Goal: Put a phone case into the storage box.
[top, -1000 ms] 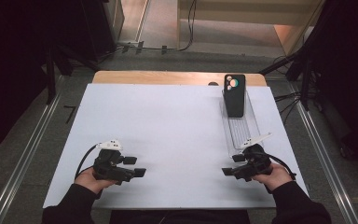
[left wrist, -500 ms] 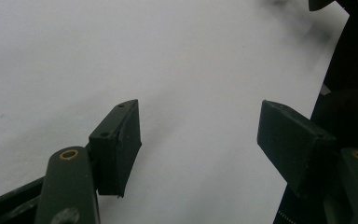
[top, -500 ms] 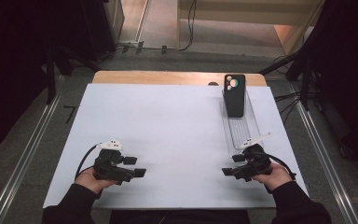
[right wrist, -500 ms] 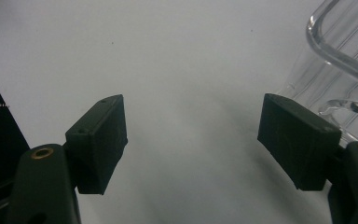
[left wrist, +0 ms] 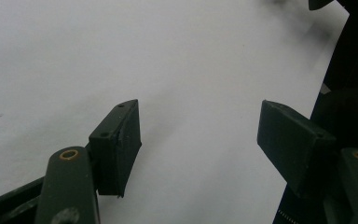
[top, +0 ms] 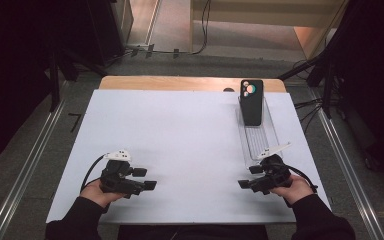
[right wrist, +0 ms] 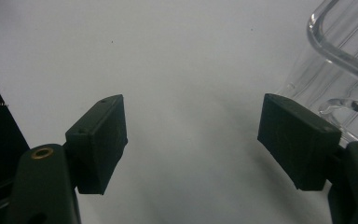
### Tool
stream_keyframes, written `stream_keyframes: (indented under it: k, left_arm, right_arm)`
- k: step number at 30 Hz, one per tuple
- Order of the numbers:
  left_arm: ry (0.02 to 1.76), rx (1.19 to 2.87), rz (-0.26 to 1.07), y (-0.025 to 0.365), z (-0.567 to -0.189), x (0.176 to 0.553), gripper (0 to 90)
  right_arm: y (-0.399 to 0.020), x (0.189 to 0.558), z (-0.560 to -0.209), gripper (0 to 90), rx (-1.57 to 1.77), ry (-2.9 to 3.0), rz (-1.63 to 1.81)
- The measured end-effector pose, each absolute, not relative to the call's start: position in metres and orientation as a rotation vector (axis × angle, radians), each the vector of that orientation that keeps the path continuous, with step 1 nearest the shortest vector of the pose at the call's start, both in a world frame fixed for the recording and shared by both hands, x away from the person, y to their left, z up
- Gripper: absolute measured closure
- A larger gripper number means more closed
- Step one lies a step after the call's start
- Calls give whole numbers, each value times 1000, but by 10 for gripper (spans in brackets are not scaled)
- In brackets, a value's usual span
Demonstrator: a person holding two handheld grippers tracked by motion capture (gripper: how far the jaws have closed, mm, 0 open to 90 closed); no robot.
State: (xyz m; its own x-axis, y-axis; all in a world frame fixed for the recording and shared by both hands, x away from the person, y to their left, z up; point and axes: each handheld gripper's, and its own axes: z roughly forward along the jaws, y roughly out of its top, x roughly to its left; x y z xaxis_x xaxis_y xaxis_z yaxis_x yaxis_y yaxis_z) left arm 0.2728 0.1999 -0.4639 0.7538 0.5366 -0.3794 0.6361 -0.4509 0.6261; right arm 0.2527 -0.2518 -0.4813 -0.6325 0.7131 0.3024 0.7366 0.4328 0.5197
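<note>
A: Where does the long clear plastic tray (top: 258,137) sit?

B: Along the right edge of the white table top (top: 190,145), running from far to near. A black phone case with coloured rings round its camera cut-out (top: 252,101) stands upright in the tray's far end, leaning on the end wall.

A: And the right gripper (top: 246,184)?

B: Just off the tray's near end, low over the white surface and pointing away from the tray toward the table's middle. In the right gripper view its black pads (right wrist: 98,142) stand spread with bare white table between them, and the tray's rounded clear corner (right wrist: 349,60) lies just past the right-hand pad. Released, grasping nothing.

A: The left gripper (top: 147,185)?

B: Well apart from the tray, near the table's opposite front corner, pointing back toward the tray's side. In the left gripper view (left wrist: 200,140) its pads are parted as well, and bare white surface lies between them.
</note>
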Motion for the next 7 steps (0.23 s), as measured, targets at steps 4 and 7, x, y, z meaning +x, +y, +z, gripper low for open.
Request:
stream_keyframes:
  k: [4, 7]
  left_arm:
    - [877, 2153, -160, 200, -464, 273, 302]
    - [879, 2155, -160, 200, -464, 273, 302]
  right_arm:
    - [-252, 253, -481, 219, -1325, -2630, -986]
    - [-252, 253, -482, 219, -1327, -2627, -979]
